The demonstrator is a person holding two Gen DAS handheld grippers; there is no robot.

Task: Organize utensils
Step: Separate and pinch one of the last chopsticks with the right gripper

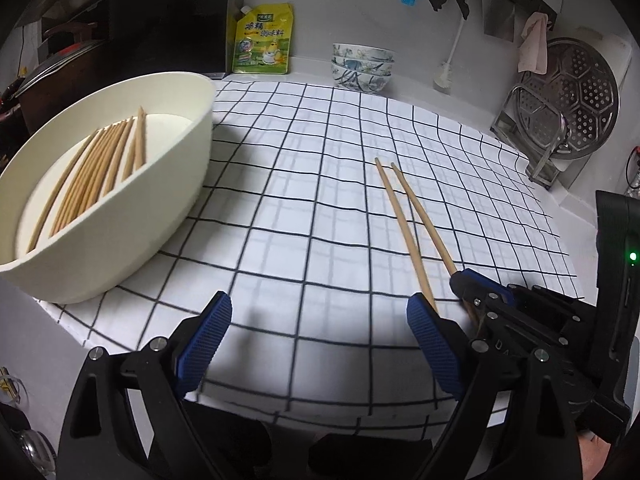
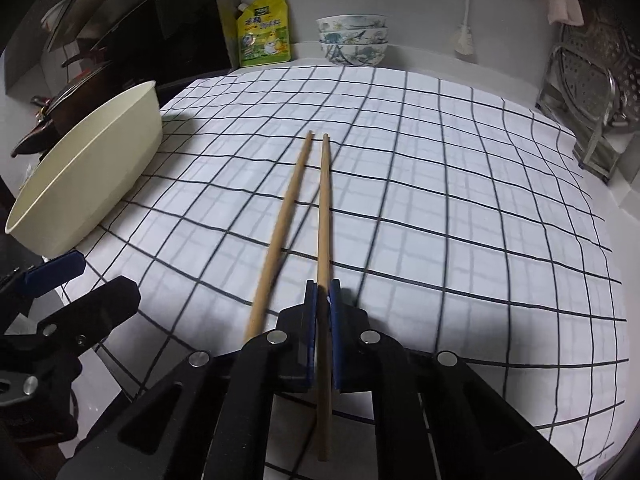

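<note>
Two wooden chopsticks lie side by side on a black-and-white checked cloth (image 2: 440,200). My right gripper (image 2: 323,290) is shut on the right chopstick (image 2: 325,208) near its thick end. The left chopstick (image 2: 286,216) runs loose beside the left finger. In the left wrist view the right gripper (image 1: 464,284) holds that stick at the lower right. My left gripper (image 1: 320,344) hangs open over bare cloth with nothing between its fingers (image 1: 204,344). A cream oval tub (image 1: 160,208) at the left holds several chopsticks (image 1: 92,176).
Along the back wall stand a yellow seasoning pouch (image 1: 262,40), stacked patterned bowls (image 1: 362,66) and a white brush (image 1: 444,76). A perforated steel steamer plate (image 1: 576,100) leans in a rack at the right. Dark cookware (image 2: 60,108) sits left of the tub.
</note>
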